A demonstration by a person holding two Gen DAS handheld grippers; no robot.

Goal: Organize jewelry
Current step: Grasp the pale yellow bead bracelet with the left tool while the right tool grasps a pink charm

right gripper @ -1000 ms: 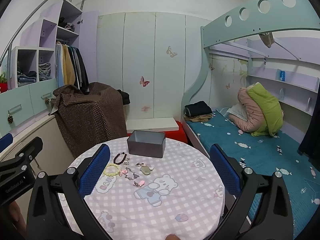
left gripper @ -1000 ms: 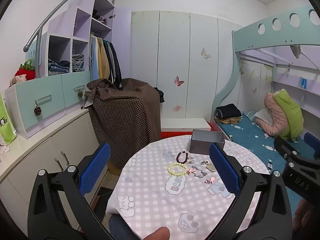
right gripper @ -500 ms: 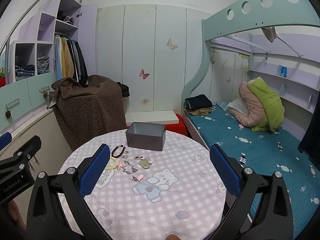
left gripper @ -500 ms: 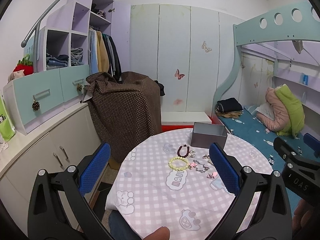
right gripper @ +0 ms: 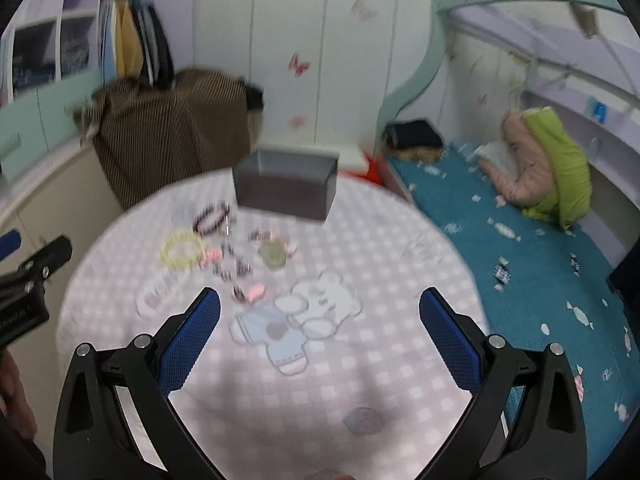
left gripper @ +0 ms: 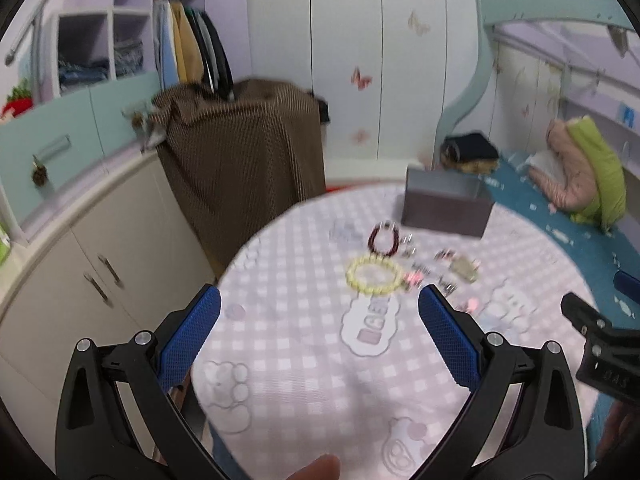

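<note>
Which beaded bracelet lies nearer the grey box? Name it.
The dark red bracelet: it lies just short of the grey box, while the pale yellow bracelet sits farther from it, closer to the grippers.

An open grey box [left gripper: 444,210] stands upright in the upper middle of the frame on the surface. Below it and to its left lie a dark red bracelet [left gripper: 384,239] and a pale yellow bead bracelet [left gripper: 375,275], flat, just apart. Right of them small blurred trinkets [right gripper: 240,268] lie scattered, some pink.

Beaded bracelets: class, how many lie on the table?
2: the yellow bracelet left of the small trinkets, the dark red bracelet beyond it, nearer the grey box. Blur may hide others.
</note>
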